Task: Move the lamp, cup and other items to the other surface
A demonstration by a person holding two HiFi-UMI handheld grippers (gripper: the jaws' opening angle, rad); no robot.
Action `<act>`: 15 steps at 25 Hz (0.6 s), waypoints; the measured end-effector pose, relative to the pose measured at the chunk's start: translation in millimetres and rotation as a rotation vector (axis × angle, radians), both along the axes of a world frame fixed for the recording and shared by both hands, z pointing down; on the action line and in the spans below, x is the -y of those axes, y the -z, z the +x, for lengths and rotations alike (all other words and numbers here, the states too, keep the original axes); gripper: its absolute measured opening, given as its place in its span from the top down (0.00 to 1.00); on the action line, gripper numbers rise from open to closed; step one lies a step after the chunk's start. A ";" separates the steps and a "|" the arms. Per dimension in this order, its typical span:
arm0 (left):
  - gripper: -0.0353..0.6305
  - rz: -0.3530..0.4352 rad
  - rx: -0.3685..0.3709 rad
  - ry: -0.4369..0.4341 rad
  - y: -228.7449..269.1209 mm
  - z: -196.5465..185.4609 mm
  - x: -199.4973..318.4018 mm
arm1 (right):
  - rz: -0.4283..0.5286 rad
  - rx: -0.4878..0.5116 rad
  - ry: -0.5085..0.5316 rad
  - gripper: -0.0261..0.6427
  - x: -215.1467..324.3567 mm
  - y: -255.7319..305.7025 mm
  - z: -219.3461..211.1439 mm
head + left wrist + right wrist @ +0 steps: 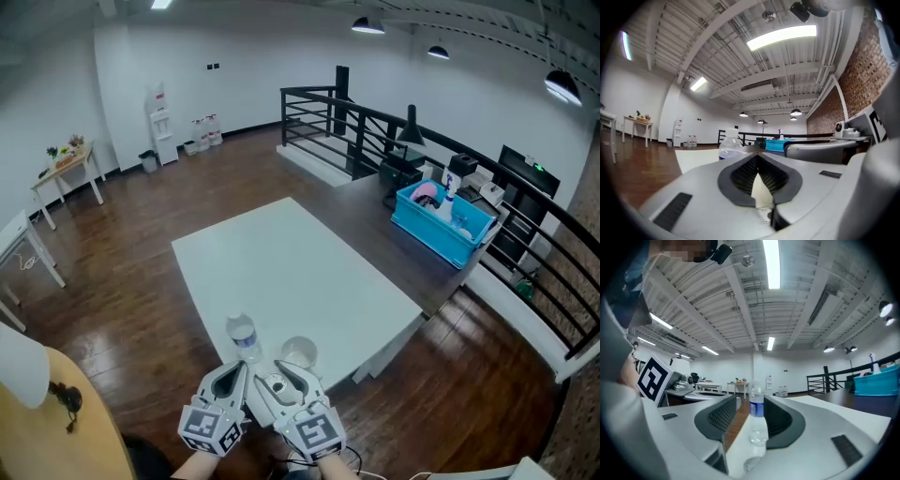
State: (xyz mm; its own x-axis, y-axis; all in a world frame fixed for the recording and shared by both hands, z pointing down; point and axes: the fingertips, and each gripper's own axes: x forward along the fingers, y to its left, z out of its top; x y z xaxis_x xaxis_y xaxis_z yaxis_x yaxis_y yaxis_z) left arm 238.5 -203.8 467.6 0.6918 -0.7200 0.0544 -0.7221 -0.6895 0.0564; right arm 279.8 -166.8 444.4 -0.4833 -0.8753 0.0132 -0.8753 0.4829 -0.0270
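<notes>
With my right gripper (749, 420) spread and aligned on the water bottle (243, 336), which stands beside the cup (299, 353) at the near edge of the white table (300, 267), and my left gripper (758, 161) pressed together empty, I judge it best to advance level, centre the bottle's body, then close gently.

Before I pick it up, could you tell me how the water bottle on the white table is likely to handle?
The water bottle looks tall and narrow, so a push may tip it. Its clear plastic probably dents under a tight squeeze.
</notes>
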 end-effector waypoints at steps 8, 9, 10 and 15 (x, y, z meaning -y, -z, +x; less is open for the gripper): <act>0.93 0.067 0.011 0.196 63.4 -150.5 15.3 | 0.084 -0.003 0.301 0.96 20.0 59.4 -168.2; 0.93 0.075 0.014 0.222 73.0 -172.2 14.9 | 0.093 0.003 0.332 0.96 21.8 68.0 -189.3; 0.93 0.083 0.014 0.253 83.4 -196.2 11.5 | 0.099 0.007 0.366 0.96 20.9 77.0 -212.7; 0.93 0.133 -0.007 0.419 134.5 -305.4 -24.4 | 0.112 0.016 0.547 0.96 -1.8 117.3 -317.1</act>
State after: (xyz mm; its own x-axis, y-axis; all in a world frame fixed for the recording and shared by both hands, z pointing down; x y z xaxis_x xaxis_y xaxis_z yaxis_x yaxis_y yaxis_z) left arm -66.9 -179.5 333.1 0.3388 -0.9388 -0.0618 -0.9408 -0.3390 -0.0071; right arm -37.3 -165.1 327.1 -0.8668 -0.4927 -0.0767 -0.4964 0.8672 0.0396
